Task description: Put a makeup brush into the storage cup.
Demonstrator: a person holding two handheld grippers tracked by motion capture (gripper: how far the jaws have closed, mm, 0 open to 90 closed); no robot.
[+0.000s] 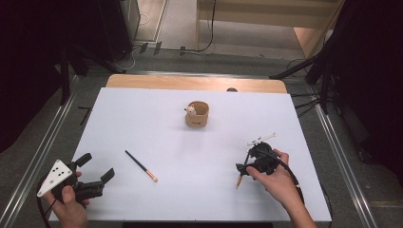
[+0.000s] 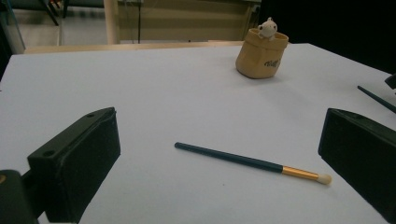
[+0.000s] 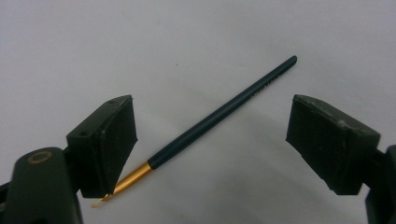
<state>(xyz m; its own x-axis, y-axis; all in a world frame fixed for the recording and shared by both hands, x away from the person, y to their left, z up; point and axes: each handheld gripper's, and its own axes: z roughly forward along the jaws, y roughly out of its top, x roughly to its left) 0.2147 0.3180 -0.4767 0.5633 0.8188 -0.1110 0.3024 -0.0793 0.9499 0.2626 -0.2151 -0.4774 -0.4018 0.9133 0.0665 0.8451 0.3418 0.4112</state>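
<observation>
- While the right gripper [image 3: 210, 154] hangs spread over a brush [image 3: 219, 116] at lower right, nothing is pinched.
- Left gripper [image 1: 97, 173], lower left, spread too, near another brush [image 1: 141, 166].

The brush [image 3: 219, 116] at the right has a dark matt handle and a shiny gold metal collar [image 3: 133, 178]; the table [image 1: 157, 123] looks smooth, matt white.

High view: above the near edge of the white table [image 1: 190, 190], facing forward and down. Left gripper view: low over the tabletop, facing level across it. Right gripper view: close above the surface, facing down. Shared by high and left: brush [image 1: 141, 166] [image 2: 252, 163] and pouch [image 1: 197, 114] [image 2: 260, 53].
</observation>
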